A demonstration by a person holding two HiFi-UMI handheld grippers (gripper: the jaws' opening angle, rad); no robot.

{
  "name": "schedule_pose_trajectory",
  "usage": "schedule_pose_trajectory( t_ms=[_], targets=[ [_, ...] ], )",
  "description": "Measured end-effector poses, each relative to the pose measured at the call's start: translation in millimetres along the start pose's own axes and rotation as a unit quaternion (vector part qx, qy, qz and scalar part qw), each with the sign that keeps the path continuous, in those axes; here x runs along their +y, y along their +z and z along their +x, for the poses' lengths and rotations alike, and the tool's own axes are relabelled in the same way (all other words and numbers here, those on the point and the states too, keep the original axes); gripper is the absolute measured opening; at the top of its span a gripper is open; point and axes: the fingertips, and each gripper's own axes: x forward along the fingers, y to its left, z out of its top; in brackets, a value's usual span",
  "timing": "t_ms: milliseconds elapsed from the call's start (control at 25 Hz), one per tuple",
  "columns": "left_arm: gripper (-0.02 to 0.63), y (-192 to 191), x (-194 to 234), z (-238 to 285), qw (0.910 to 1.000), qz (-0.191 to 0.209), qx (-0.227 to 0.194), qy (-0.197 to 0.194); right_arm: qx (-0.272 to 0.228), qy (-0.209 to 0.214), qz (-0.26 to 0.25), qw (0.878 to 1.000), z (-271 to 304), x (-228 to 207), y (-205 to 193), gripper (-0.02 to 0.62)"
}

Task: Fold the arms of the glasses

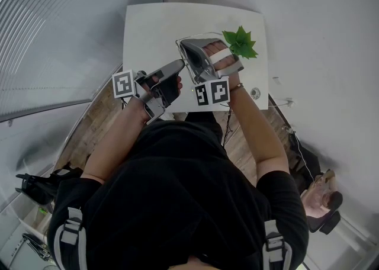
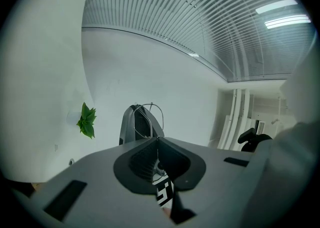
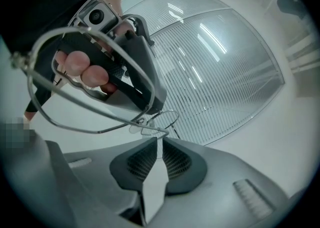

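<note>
Thin silver wire is what I have in my right gripper (image 3: 157,139): the glasses (image 3: 145,124), a bare metal frame, sit right at the tip of its jaws. The two ribbed pads are drawn close, with only a narrow slit between them lower down, and they grasp the frame where its wires meet by the clear nose pads. From there one big lens ring fans out to the left of the right gripper view, and a smaller loop of wire shows just above the tip.

Through the big ring I see my left gripper (image 2: 158,138) facing me, with the fingers (image 3: 82,69) of my left hand curled on its handle. Its jaws are clenched pad to pad. In the left gripper view the wire of the glasses comes down to their very tip, but I cannot make out whether it is nipped there or only touches.

In the head view both grippers hang over the white table (image 1: 148,32), about its middle and nearer the right edge than the left. The glasses are in the air between them, clear of the tabletop. A green plant (image 1: 240,42) stands at the right edge, toward the far corner, just beside my right gripper. The black-and-white marker cube (image 1: 123,84) of the left gripper juts past the table's near left corner
</note>
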Motion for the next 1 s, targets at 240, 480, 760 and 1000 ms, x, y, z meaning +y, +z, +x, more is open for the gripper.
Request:
schedule_pose_trajectory(
  t_ms=[240, 480, 760, 1000],
  targets=[
    [0.012, -1, -1, 1, 1.0, -0.003, 0.004, -0.003, -0.009, 0.002, -0.01, 1.0, 1, 1, 6, 0.046],
    [0.012, 1, -3, 0, 1.0, -0.003, 0.001, -0.003, -0.008, 0.003, -0.016, 1.0, 1, 2, 5, 0.051],
    [0.012, 6, 2, -3, 0.9998, 0.007, -0.019, 0.004, -0.003, 0.002, 0.012, 1.0, -9, 9, -6, 0.071],
    [0.012, 12, -6, -7, 0.9996, 0.009, -0.026, 0.001, 0.017, -0.012, 0.044, 0.999, -17, 1, -20, 0.071]
  ],
)
